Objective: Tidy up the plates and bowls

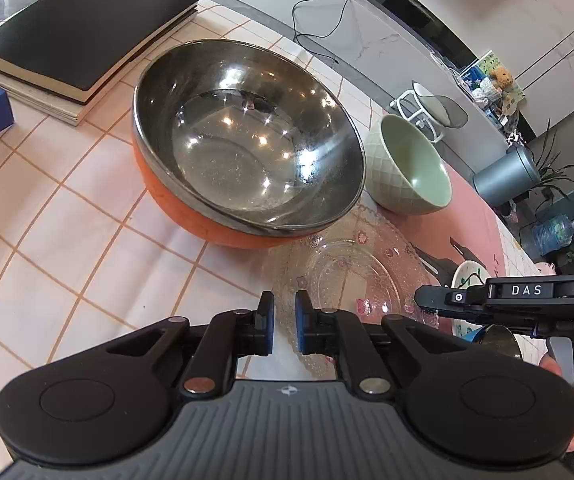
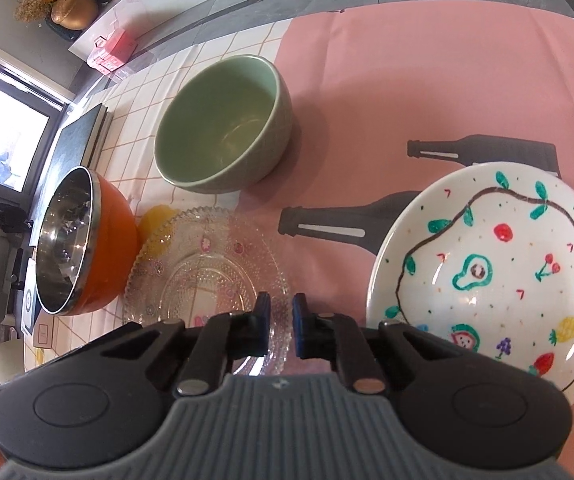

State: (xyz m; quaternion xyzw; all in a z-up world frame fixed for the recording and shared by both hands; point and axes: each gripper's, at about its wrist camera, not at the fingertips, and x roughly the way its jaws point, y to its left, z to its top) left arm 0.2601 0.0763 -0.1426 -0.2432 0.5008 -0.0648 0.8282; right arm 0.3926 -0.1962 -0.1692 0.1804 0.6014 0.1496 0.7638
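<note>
Left gripper (image 1: 285,322) fingers pinch near rim of clear glass plate (image 1: 351,276); right gripper (image 2: 281,326) fingers pinch opposite rim. Plate lies on table (image 1: 67,216) between orange steel bowl (image 1: 247,140), green bowl (image 2: 223,124), painted plate (image 2: 491,276).

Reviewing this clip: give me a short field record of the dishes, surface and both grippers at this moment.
surface: checked and pink tablecloth
glass plate: near edge between both grippers' pads
left gripper: shut on plate rim
right gripper: shut on plate rim
orange steel bowl: upright, beside plate
green bowl: upright, empty
painted fruit plate: flat, untouched
</note>
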